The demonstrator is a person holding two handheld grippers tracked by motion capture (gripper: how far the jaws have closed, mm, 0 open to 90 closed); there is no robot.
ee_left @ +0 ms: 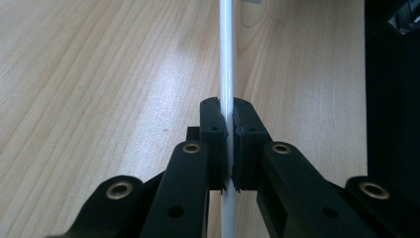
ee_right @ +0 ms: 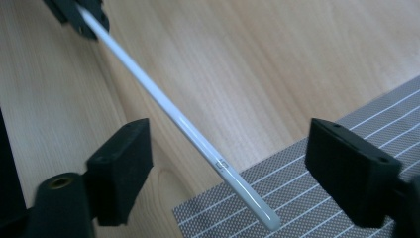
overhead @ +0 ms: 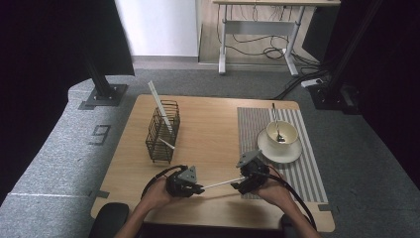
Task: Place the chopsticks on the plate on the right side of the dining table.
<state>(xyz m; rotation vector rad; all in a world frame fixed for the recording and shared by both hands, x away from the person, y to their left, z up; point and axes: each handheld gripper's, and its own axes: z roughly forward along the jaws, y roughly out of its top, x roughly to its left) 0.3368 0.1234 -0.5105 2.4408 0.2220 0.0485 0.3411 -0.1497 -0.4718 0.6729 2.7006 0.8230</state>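
Clamped tight in the left gripper (ee_left: 228,144), a white chopstick (ee_right: 173,116) held level just above the wooden table (overhead: 208,144), pointing toward the right gripper (ee_right: 228,171). Around the chopstick's rounded free end, right jaws spread wide, pads clear of it on both sides, over the near edge of the striped placemat (ee_right: 307,198). Farther back on the mat, a cream cup (overhead: 282,133) on a saucer (overhead: 277,151), spoon (overhead: 276,124) inside. To the left, a wire basket (overhead: 162,131) with more white chopsticks.
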